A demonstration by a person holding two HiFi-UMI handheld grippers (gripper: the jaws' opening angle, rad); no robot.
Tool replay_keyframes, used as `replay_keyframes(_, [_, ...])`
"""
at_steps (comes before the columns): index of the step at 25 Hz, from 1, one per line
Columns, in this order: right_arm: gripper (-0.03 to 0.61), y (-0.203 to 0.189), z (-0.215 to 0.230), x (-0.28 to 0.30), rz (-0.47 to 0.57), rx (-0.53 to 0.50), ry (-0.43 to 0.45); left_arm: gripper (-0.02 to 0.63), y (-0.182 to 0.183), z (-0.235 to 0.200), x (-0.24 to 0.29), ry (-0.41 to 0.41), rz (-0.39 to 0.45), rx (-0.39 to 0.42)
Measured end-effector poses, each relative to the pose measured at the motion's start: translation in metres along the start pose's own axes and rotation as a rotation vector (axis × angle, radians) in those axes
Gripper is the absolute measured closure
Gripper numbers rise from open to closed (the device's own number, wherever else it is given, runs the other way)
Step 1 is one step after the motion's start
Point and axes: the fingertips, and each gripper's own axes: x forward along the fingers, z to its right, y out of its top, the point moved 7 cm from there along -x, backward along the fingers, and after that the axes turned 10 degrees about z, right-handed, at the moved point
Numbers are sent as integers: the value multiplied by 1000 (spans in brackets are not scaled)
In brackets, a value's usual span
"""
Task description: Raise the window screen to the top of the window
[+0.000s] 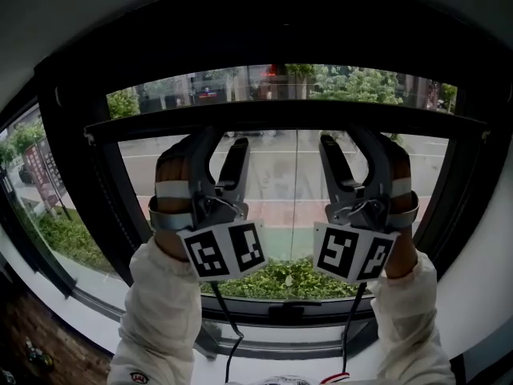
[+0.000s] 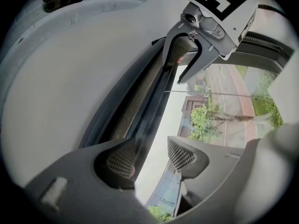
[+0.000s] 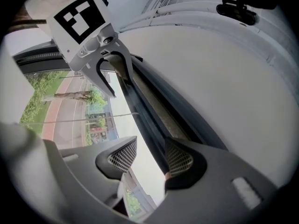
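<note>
Black and level, the window screen's bottom bar lies across the upper part of the window, with a strip of glass showing between it and the top of the window frame. Just under the bar, the left tongs and right tongs point up at it side by side, each spread about halfway and pinching nothing. On each, the outer pad sits right at the bar's dark edge, while the inner pad stands clear of the bar against the street outside.
</note>
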Motion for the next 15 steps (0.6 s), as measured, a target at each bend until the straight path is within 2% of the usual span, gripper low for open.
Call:
replay_keyframes(7, [397, 3, 10, 8, 7, -7, -17, 399, 3, -12, 6, 26, 27, -31])
replay_keyframes(15, [396, 3, 16, 13, 20, 5, -42, 399, 4, -21, 10, 50, 82, -103])
